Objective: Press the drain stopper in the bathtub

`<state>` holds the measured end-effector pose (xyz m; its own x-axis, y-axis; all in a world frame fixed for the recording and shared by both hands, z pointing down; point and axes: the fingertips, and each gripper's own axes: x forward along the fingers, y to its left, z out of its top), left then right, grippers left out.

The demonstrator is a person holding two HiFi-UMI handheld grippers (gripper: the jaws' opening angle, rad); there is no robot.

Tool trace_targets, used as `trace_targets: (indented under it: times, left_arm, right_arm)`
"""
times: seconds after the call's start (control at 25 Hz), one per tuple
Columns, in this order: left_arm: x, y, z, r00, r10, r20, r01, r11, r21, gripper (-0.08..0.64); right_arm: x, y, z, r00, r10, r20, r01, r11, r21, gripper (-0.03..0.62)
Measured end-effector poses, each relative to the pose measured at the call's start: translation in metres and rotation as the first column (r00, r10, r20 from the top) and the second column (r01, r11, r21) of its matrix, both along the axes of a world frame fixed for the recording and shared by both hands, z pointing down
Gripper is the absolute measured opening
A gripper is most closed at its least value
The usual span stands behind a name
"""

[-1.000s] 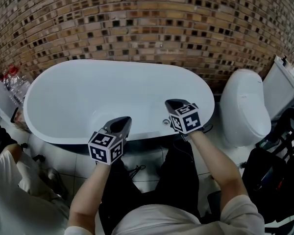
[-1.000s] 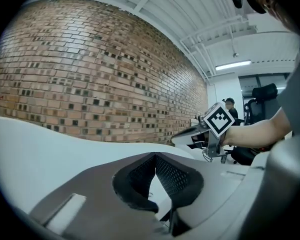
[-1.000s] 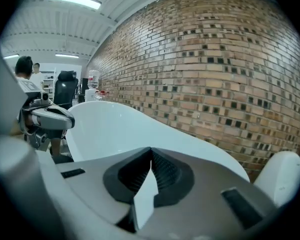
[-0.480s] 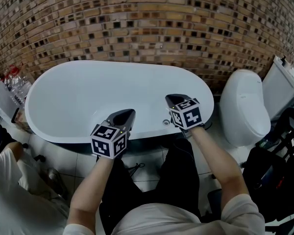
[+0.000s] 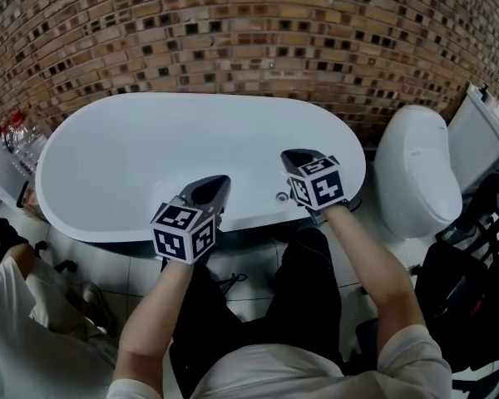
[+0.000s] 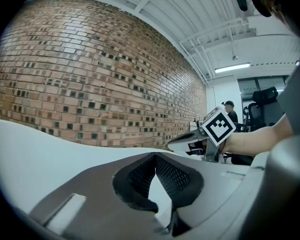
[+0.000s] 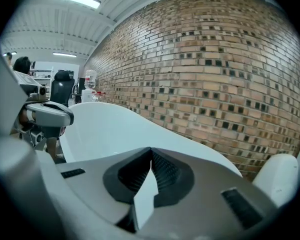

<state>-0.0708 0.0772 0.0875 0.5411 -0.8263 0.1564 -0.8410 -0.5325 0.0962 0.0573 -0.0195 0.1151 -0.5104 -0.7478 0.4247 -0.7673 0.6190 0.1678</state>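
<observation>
Over the near rim of the white bathtub, both grippers point toward the brick wall, each with its jaws closed tip to tip on nothing. The small round drain stopper shows on the tub's near side, just left of the right gripper and untouched by its tips. The left gripper is farther left, well apart from the stopper.

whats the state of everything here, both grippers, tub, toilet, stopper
left gripper, shut, nothing between its jaws
right gripper, shut, nothing between its jaws
bathtub, no water in the part that shows
toilet, closed
drain stopper, not in sight, so pressed or not cannot be told
</observation>
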Motion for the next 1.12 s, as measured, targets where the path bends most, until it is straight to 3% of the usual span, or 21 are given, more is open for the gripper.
trace_targets:
  times: [0.28,1.12]
  left_arm:
    - [0.008,-0.026,0.009,1.000,0.023,0.003,-0.023,1.000,-0.019,0.009]
    - [0.028,-0.121,0.062,0.995,0.090,0.034,-0.085,0.989,-0.123,0.009]
  right_arm:
    - [-0.001,-0.028,0.009,1.000,0.006,-0.006,-0.006,1.000,-0.015,0.015]
    - [0.008,-0.136,0.098,0.995,0.044,-0.093,-0.059,0.986,-0.158,0.015]
